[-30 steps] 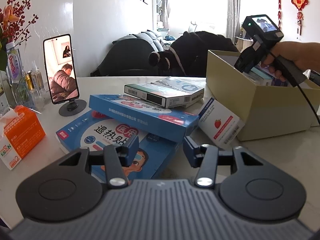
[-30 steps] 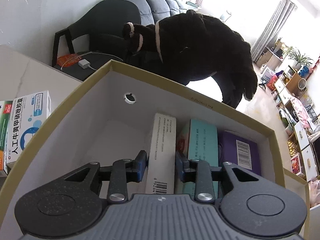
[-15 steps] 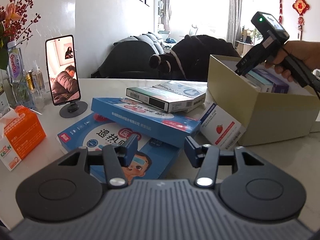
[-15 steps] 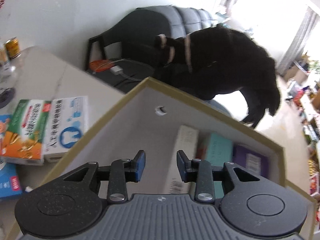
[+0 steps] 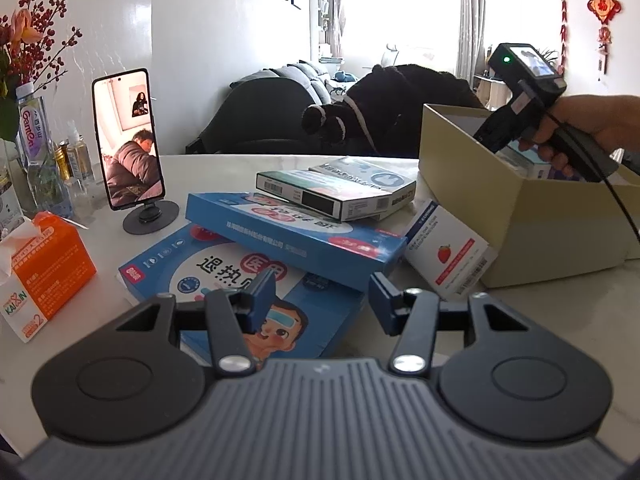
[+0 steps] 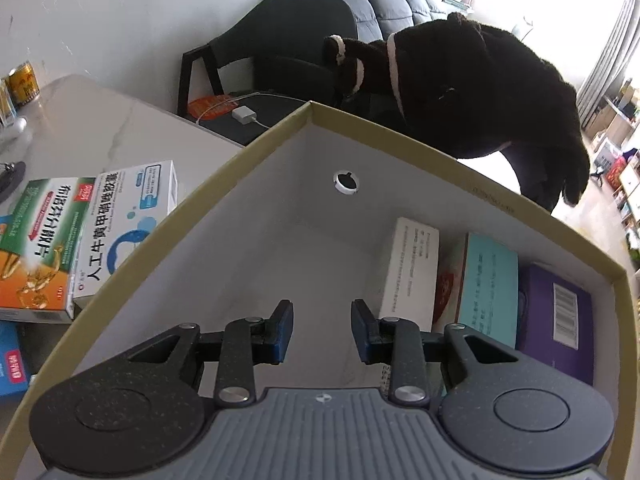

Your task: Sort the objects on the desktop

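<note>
left wrist view: the left gripper hovers with jaws spread and nothing between them, low over a pile of medicine boxes on the white table. a large blue fever-patch box lies lowest, a long blue box rests across it, and a green-and-white box sits on top. a strawberry-marked white box leans against the beige storage box. a phone on a stand and an orange tissue pack stand apart to the left.

right wrist view: the right gripper hangs over the storage box's open interior, jaws parted and holding nothing. three packs already stand on edge along the right wall: a white box, a teal box and a purple box. much of the floor is bare. by this evidence the sorting appears roughly under halfway, with at least five boxes left outside.
</note>
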`<action>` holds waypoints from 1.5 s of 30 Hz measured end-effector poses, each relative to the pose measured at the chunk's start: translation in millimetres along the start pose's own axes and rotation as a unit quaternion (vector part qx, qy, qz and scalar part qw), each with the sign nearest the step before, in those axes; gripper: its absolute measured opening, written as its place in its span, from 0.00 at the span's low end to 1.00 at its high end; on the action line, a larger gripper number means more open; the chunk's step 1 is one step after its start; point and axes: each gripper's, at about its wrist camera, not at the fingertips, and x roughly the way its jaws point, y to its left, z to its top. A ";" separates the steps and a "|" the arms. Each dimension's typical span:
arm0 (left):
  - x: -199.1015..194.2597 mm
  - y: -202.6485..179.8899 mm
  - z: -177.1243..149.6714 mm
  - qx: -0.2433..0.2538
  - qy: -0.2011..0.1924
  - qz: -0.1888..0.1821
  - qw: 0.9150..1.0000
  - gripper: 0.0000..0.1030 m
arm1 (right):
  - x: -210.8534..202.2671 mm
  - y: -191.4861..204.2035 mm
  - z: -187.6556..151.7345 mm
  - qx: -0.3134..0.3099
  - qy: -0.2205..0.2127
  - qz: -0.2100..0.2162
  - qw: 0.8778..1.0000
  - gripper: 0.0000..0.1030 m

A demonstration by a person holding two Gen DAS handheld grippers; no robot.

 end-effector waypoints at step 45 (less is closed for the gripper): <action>-6.9 90.1 -31.9 -0.203 0.072 -0.048 0.975 0.72 | -172.8 113.2 -70.6 -0.016 -0.176 0.129 0.976 0.73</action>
